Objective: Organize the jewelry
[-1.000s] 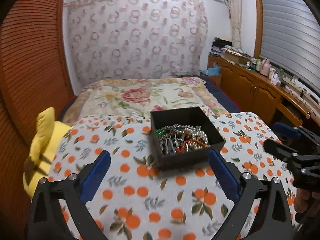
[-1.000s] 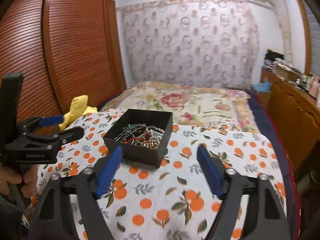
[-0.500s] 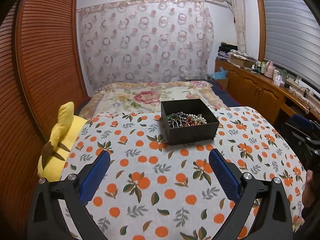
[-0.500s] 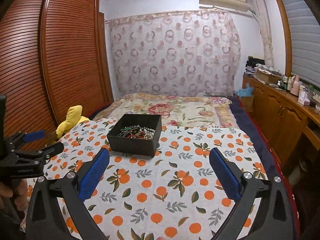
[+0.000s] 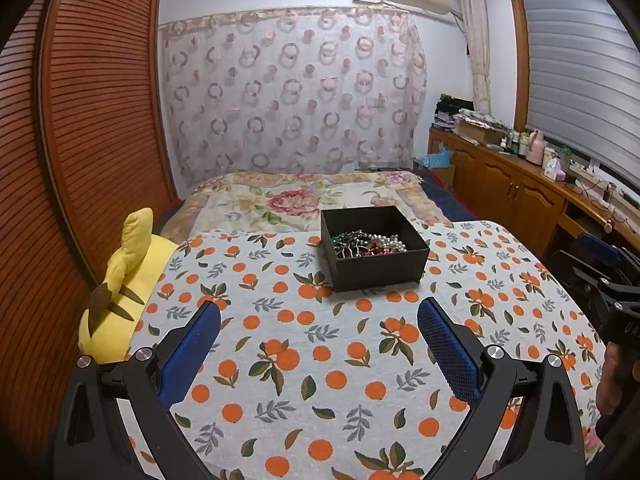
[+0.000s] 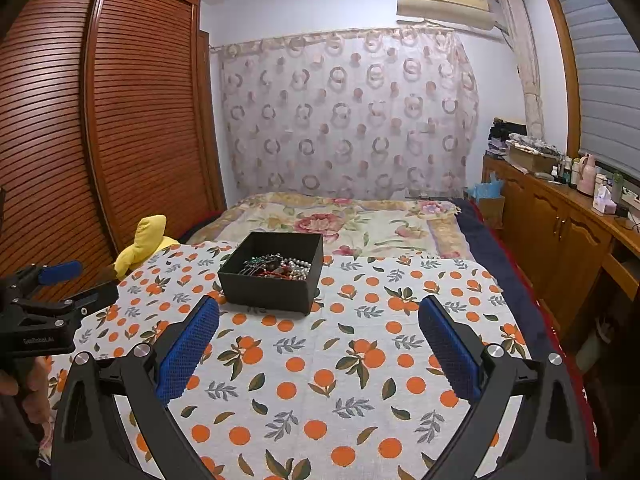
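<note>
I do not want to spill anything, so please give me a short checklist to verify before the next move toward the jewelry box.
1. Left claw open, nothing held: ok.
2. Right claw open, nothing held: ok.
3. Square black open-top box upright on the orange-print tablecloth: ok.
4. Tangled beaded jewelry all inside box: ok.
5. Individual pieces separable: cannot tell.
6. Path from both claws to box unobstructed: ok.

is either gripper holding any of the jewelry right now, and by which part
Nothing is held. The left gripper and right gripper are open and empty; the jewelry lies in the black box.
</note>
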Tool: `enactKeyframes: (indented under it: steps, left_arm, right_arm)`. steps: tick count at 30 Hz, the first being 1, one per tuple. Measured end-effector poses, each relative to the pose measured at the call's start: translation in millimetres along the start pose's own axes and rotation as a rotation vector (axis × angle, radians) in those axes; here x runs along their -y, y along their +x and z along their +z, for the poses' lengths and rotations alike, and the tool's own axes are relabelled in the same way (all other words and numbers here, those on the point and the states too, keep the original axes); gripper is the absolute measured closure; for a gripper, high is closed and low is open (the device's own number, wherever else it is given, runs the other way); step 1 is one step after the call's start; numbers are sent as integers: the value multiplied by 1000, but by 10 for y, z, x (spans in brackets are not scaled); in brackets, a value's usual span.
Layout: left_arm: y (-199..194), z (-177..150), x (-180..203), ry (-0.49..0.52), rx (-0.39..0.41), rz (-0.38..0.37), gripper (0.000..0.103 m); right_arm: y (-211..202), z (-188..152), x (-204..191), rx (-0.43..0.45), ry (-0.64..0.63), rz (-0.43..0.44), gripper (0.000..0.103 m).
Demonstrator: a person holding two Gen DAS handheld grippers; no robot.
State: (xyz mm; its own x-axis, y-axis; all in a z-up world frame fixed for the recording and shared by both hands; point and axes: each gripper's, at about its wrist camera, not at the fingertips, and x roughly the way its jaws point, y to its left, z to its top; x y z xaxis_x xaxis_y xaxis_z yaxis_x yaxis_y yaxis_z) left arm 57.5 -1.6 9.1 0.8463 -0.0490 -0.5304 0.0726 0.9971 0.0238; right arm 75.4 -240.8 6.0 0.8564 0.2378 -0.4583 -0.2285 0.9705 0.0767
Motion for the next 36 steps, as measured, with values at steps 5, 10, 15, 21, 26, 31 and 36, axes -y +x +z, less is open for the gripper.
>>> enactKeyframes:
  steps: [5, 10, 15, 21, 26, 31, 36]
  left_arm:
    - [-10, 2, 10, 1, 1, -1, 8]
    - [-21, 3, 11, 0, 1, -1, 8]
    - [-33, 8, 22, 2, 5, 0, 8]
    - [-32, 3, 22, 1, 4, -1, 8]
    - [-33, 1, 22, 2, 6, -1, 8]
    - [-33, -3, 23, 1, 6, -1, 8]
    - [-31, -9, 24, 2, 7, 0, 8]
  right_arm:
    - [-8, 2, 3, -1, 0, 1, 3]
    - [-16, -5, 14, -2, 3, -3, 2]
    - [-20, -12, 34, -1, 5, -6, 2]
    - [-24, -13, 43, -1, 6, -5, 3]
    - [-20, -13, 43, -1, 5, -4, 2]
    - [-20, -14, 41, -1, 5, -6, 2]
    - [-22, -16, 48, 0, 6, -5, 2]
